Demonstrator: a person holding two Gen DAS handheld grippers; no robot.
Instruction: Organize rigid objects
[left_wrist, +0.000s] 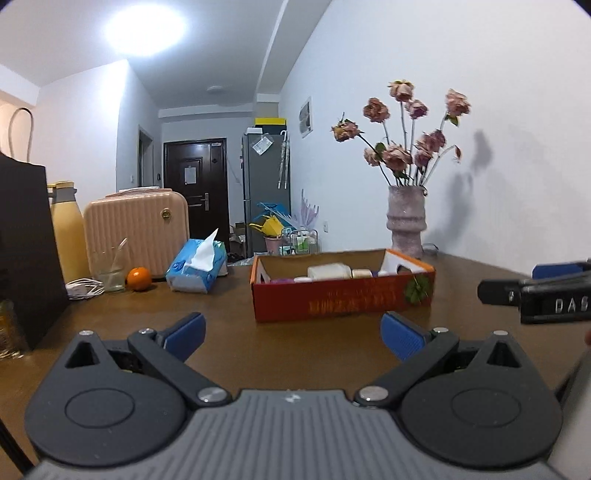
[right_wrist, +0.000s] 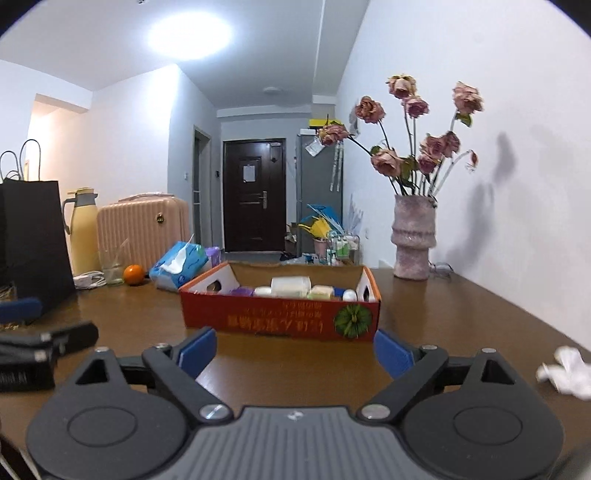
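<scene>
The box (right_wrist: 280, 317) stands mid-table (right_wrist: 461, 317), its walls hiding most of each bottle (right_wrist: 290, 286) and jar (left_wrist: 361, 273) inside. The yellow print on its red front is blurred and unreadable; "DAS" shows on the right gripper (left_wrist: 554, 295) body, cut off at the frame edge. The left gripper (left_wrist: 293, 334) and right gripper (right_wrist: 295, 350) both gape wide, holding and touching nothing, just short of the box.
</scene>
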